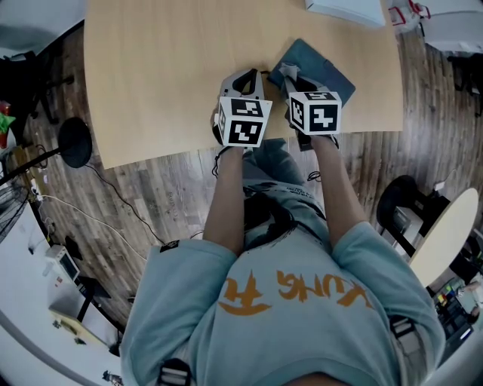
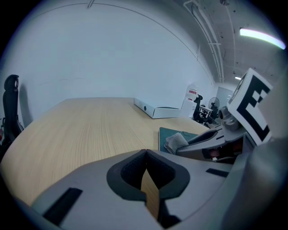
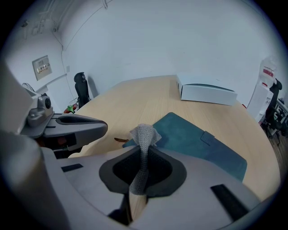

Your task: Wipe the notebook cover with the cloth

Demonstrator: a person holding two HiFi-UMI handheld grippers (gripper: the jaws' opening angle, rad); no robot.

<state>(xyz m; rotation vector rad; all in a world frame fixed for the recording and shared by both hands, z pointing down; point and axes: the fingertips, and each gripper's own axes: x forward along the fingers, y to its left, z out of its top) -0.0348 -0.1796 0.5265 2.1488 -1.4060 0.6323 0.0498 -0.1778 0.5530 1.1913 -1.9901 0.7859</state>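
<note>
A teal notebook (image 1: 315, 70) (image 3: 198, 139) lies near the front edge of the wooden table (image 1: 173, 68), and its near corner shows in the left gripper view (image 2: 168, 134). My right gripper (image 3: 143, 134) (image 1: 288, 75) is shut on a grey knitted cloth (image 3: 143, 152) (image 2: 176, 142), which sticks up between the jaws just above the notebook's near-left corner. My left gripper (image 2: 145, 155) (image 1: 245, 79) is shut with nothing in it, over bare table just left of the notebook, side by side with the right one.
A flat white box (image 3: 208, 93) (image 2: 155, 109) (image 1: 349, 10) lies at the table's far side. Round the table stand a black office chair (image 3: 82, 87), a round black stool (image 1: 75, 142) and a small round table (image 1: 445, 234).
</note>
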